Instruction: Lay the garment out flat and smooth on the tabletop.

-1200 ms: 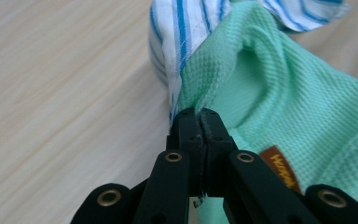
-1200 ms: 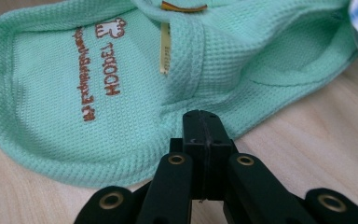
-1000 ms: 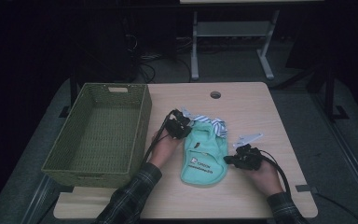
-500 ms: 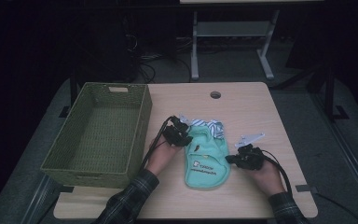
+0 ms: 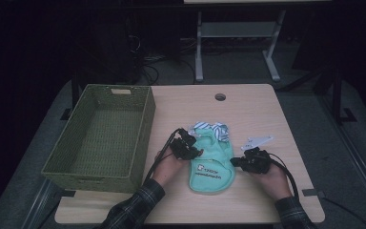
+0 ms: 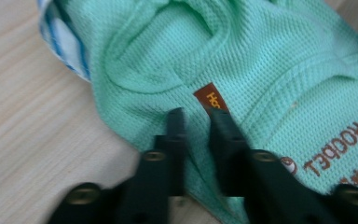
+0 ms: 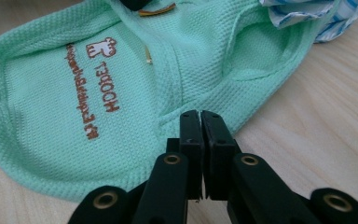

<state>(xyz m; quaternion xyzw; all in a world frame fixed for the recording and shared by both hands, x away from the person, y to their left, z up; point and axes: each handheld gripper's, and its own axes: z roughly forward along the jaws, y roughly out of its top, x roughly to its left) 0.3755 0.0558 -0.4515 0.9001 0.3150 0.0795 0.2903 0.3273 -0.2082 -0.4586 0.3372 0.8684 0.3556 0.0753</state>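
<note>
A mint green little garment (image 5: pixel 212 164) with brown print lies flat in the middle of the table (image 5: pixel 267 109). Blue and white striped cloth (image 5: pixel 212 129) pokes out at its far end. My left gripper (image 5: pixel 196 151) sits at the garment's left edge. Its jaws have just been closing and now pinch a fold of the mint cloth (image 6: pixel 270 60) beside a brown label (image 6: pixel 210 98). My right gripper (image 5: pixel 233 162) is at the right edge. In the right gripper view it (image 7: pixel 199 116) is shut on the hem of the garment (image 7: pixel 74 93), with the striped cloth (image 7: pixel 326 14) beyond.
A green woven basket (image 5: pixel 143 119) stands on the left part of the table, close to my left hand. A small white tag-like piece (image 5: pixel 257 141) lies just beyond my right gripper. There is a round hole (image 5: pixel 220 97) in the tabletop near the far edge.
My left gripper has moved toward the person along the garment's left edge, from its far corner to mid-edge. The right gripper has stayed where it was.
</note>
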